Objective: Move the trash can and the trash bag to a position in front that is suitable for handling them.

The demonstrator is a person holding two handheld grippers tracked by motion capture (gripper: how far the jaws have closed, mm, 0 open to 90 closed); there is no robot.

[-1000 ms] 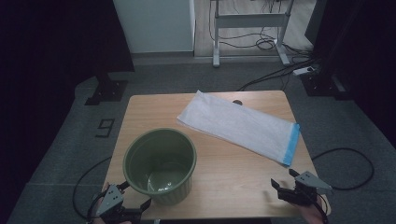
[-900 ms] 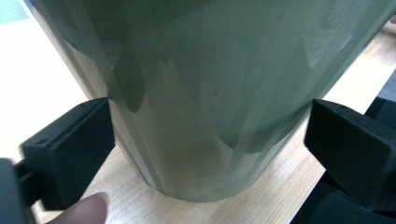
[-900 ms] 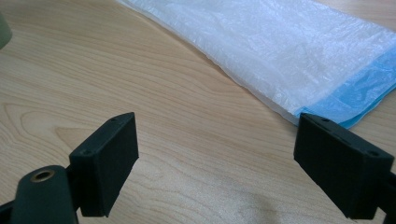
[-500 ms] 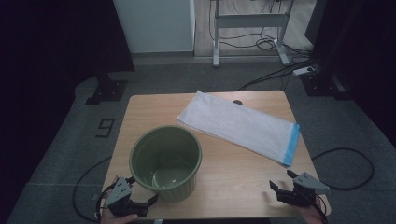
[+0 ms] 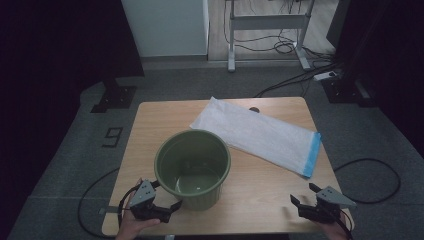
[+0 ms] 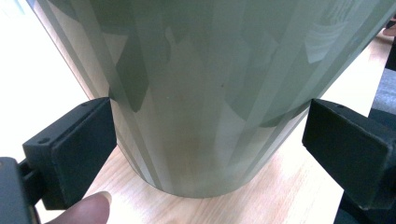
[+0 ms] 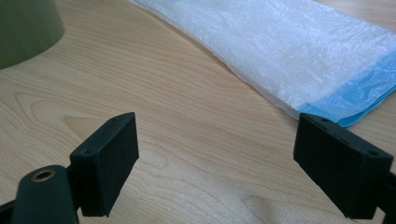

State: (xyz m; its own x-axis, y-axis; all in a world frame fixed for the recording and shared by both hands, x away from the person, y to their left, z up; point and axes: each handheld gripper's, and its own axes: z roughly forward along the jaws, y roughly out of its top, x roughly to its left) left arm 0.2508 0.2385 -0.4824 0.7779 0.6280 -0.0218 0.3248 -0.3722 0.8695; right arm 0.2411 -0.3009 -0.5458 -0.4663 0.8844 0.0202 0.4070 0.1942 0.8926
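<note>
A green plastic bucket [image 5: 192,167] stands upright at the middle front of the wooden table [image 5: 260,192]. My left gripper [image 5: 169,207] is at its lower left, open, with its jaws either side of the bucket's base [image 6: 201,116]; the left jaw looks pressed to the wall and the right jaw stands a little apart. A fingertip [image 6: 86,210] shows under the left jaw. A flat white plastic bag [image 5: 255,135] with a blue end lies behind the bucket. My right gripper [image 5: 302,196] hovers open over bare wood at the front right, with the bag [image 7: 289,51] ahead of it.
A small dark object [image 5: 254,109] sits at the table's far edge. Cables [image 5: 370,172] trail on the grey floor right of the table, and desk legs [image 5: 232,45] stand beyond it. The bucket's edge [image 7: 23,28] shows at the right gripper view's upper left.
The bucket has slid to the right and slightly away across the table, and my left gripper has moved right with it. The right gripper has hardly moved.
</note>
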